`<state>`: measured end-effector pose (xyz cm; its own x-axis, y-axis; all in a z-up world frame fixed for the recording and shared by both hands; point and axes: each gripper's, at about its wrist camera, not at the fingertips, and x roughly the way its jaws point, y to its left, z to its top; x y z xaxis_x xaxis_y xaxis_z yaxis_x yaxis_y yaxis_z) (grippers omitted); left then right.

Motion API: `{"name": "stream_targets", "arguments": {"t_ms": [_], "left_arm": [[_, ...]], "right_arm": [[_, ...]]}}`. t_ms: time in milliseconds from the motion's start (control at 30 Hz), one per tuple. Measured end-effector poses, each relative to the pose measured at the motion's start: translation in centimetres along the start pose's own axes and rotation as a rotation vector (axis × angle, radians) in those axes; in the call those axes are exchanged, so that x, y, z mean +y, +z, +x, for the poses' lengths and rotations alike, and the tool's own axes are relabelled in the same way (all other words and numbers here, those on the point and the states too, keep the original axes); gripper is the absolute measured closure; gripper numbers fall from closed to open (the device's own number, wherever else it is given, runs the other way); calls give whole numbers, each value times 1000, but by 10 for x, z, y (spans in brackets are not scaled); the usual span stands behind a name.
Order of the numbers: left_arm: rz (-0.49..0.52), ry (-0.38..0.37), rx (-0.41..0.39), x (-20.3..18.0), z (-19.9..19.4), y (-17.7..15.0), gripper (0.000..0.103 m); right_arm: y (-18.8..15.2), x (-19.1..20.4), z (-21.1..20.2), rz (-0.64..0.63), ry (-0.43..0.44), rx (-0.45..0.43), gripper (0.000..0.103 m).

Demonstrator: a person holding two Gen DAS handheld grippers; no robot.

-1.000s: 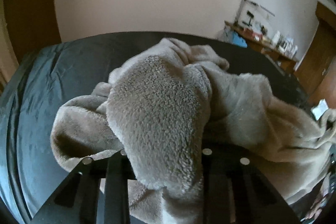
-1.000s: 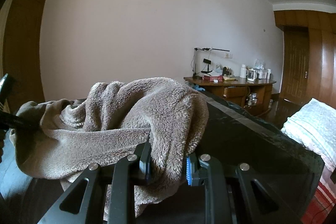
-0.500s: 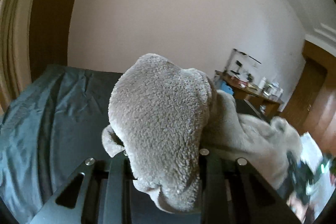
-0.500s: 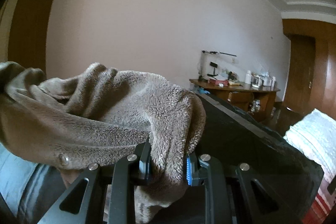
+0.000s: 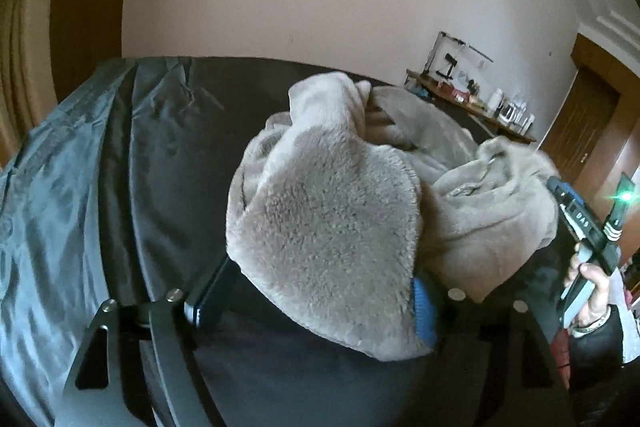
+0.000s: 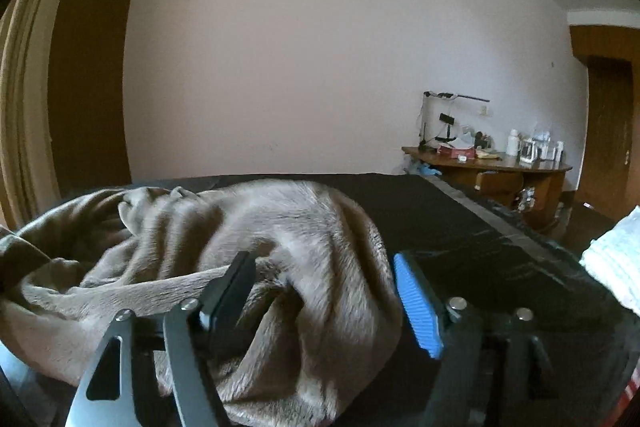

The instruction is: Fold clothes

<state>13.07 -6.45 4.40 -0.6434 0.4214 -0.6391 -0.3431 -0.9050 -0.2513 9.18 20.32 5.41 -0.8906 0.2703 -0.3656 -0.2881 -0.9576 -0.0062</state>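
A taupe fleece garment lies crumpled on the dark bed sheet. My left gripper is open, its jaws wide apart, and a thick fold of the fleece sags loosely between them. In the right wrist view the same garment is heaped on the bed. My right gripper is open too, with a bunched fold resting between the black finger and the blue pad. The left wrist view shows the right gripper's body, held by a hand, at the garment's right end.
A blue-grey cover lies over the bed's left part. A wooden desk with bottles and clutter stands against the far wall. A white folded textile sits at the right. Curtains and dark wood panels frame the left side.
Both grippers were shut on fleece folds and held them up. Their jaws now stand wide apart, and the garment has sunk onto the bed.
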Motion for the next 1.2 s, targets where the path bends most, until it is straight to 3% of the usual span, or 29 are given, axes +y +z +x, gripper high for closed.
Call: {"name": "stream_targets", "arguments": {"t_ms": [367,500,633,733,767,800,833,867,900,967,1067,1200], "left_arm": [[71,20,-24,0,20,22,21],[88,12,24,9,39,26,21],[121,-1,76,10,55,21,20],[81,-17,113,17,67,19,20],[58,-28,124,21,71,18,20],[34,-40,135,24,75,18,22],[16,-51,146,26,78,17,28],[7,-61,156,27,81,17,48],[-2,-71,163,28,83,18,59],[-8,-71,152,25,80,21,67],[4,-50,97,19,66,28,70],[10,-35,-43,12,27,46,70]], "right_arm": [[10,-23,39,72,137,123,30],[12,-30,64,125,198,194,30],[9,-36,92,205,323,309,30],[0,-36,108,231,378,372,30],[-2,-33,110,227,393,379,31],[-4,-30,111,222,404,384,43],[-4,-28,108,211,400,375,58],[-3,-26,102,195,384,356,61],[-1,-23,97,179,367,337,67],[3,-18,85,148,333,298,74],[11,-10,66,88,269,222,78],[37,13,21,-49,123,15,78]]}}
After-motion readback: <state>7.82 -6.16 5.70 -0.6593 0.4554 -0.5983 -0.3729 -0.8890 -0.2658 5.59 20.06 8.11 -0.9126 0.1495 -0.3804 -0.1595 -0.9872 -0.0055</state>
